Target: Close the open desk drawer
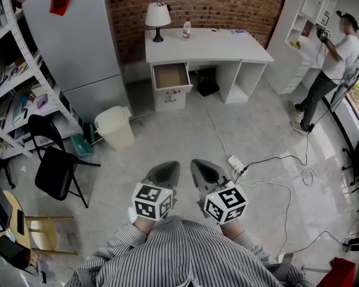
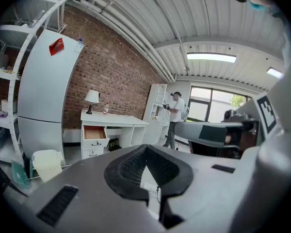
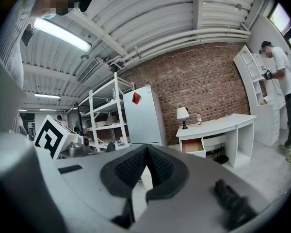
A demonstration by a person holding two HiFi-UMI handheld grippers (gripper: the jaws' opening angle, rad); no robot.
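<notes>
- The drawer is the top one on the left side of the white counter, pulled out toward the room, its wooden inside open to view and apparently empty.
- It is well apart from both grippers; a wide stretch of floor lies between them.
- The left gripper is held close to the person's chest. In the left gripper view its fingers are pressed together at the tips, with nothing between them.
- The right gripper sits just beside it, and the right gripper view shows its fingers meeting the same way, also empty.
- The step in hand is probably the approach: nothing can be pushed until the person walks up to the counter.
- A straight line to the drawer looks best. The bin stands to the left of that line, and the power strip with its cables lies to the right, so feet should keep between them.
- Since a push needs no grasp, the fingers can remain pressed together and serve as a blunt tip.
- Contact is best made on the drawer's front panel, near its middle, so the drawer slides in square instead of twisting.
- The push should run level and straight toward the brick wall, easing off as the front comes flush with the closed drawer below.
</notes>
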